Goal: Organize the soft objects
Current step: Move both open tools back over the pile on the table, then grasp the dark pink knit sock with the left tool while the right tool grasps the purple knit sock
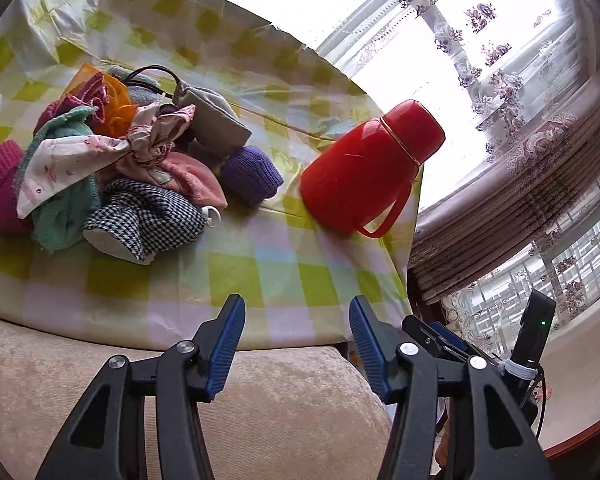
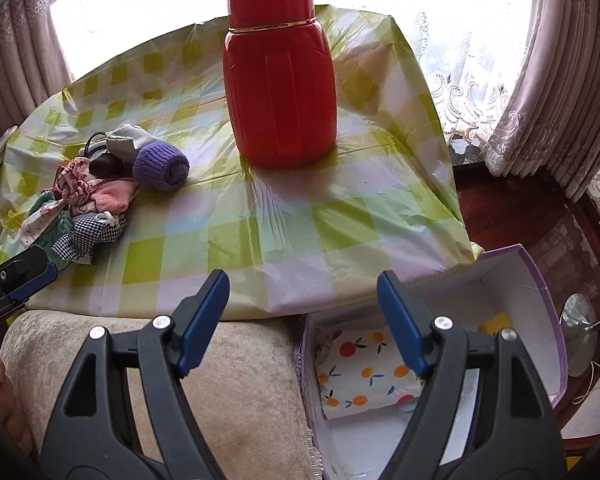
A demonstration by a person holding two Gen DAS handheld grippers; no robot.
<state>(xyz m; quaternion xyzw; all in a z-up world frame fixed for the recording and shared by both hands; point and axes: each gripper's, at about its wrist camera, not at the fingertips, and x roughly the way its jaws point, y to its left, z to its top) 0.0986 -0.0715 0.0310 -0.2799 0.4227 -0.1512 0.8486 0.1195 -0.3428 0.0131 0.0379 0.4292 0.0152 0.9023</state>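
Broadly, the checked table (image 2: 300, 216) carries everything: a tall red thermos (image 2: 280, 80) standing upright and, well to its left, the pile of soft objects (image 1: 112, 168). A white box (image 2: 516, 300) with a fruit-print cloth (image 2: 360, 372) inside sits below the table's right edge. The pile lies ahead and left of both tools — nearer the left gripper (image 1: 296, 320), which hangs low before the table edge, jaws wide and empty. The right gripper (image 2: 304, 292) is likewise spread, holding nothing, partly over the box.

Left gripper (image 1: 297, 312) wide apart over beige cushion (image 1: 280, 392), pile of soft objects (image 1: 112, 168) beside red thermos (image 1: 364, 168) beyond.
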